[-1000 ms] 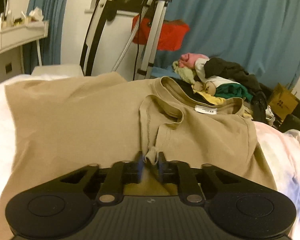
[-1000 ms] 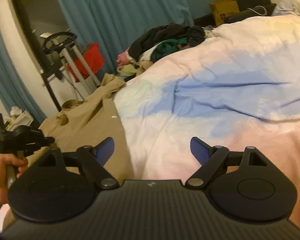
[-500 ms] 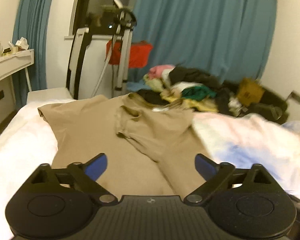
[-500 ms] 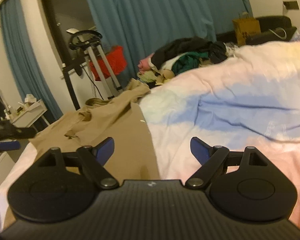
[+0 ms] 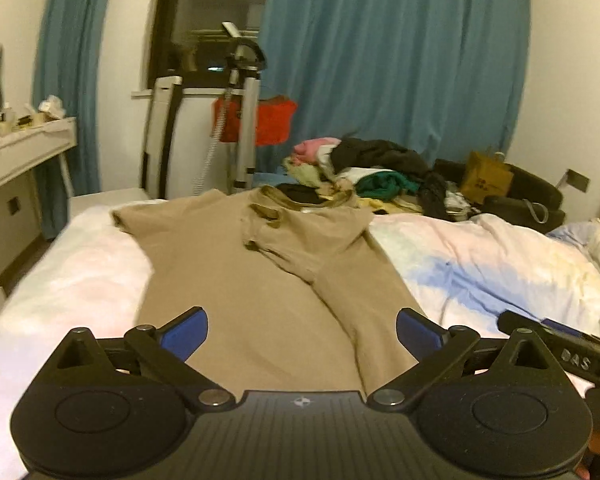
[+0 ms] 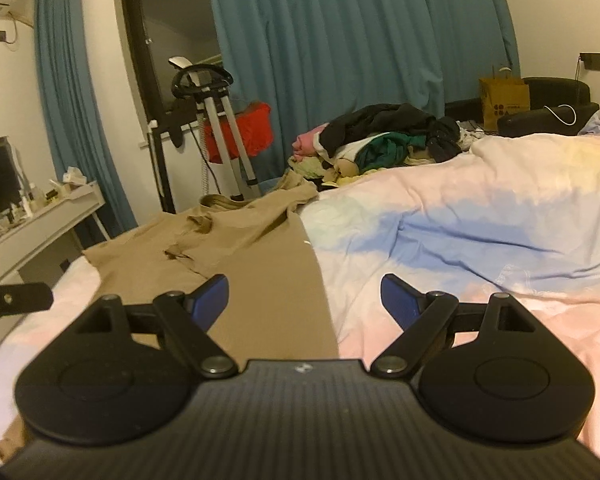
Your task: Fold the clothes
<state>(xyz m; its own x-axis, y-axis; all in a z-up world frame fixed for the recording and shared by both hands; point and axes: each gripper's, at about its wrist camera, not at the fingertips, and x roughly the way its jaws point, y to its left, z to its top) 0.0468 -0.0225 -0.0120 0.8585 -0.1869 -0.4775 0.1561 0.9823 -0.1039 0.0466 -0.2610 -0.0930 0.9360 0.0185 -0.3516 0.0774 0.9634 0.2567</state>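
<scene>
A tan T-shirt (image 5: pixel 236 280) lies spread on the bed, collar at the far end, its right sleeve and side folded in over the body. My left gripper (image 5: pixel 302 332) hovers open above the shirt's near hem, nothing between its blue fingers. In the right wrist view the same T-shirt (image 6: pixel 260 272) lies to the left of centre, and my right gripper (image 6: pixel 305 300) stands open over its right edge and the duvet. The right gripper's body shows at the lower right of the left wrist view.
The bed carries a pastel pink, blue and white duvet (image 5: pixel 480 272). A pile of mixed clothes (image 5: pixel 364 176) sits past the shirt's collar. A white desk (image 5: pixel 20 152) stands left. An exercise machine with a red cloth (image 5: pixel 240 120) and blue curtains are behind.
My left gripper let go of the shirt's sleeve, opened, and pulled back toward the hem. The folded sleeve stays on the body. The right gripper tilted up and stayed open.
</scene>
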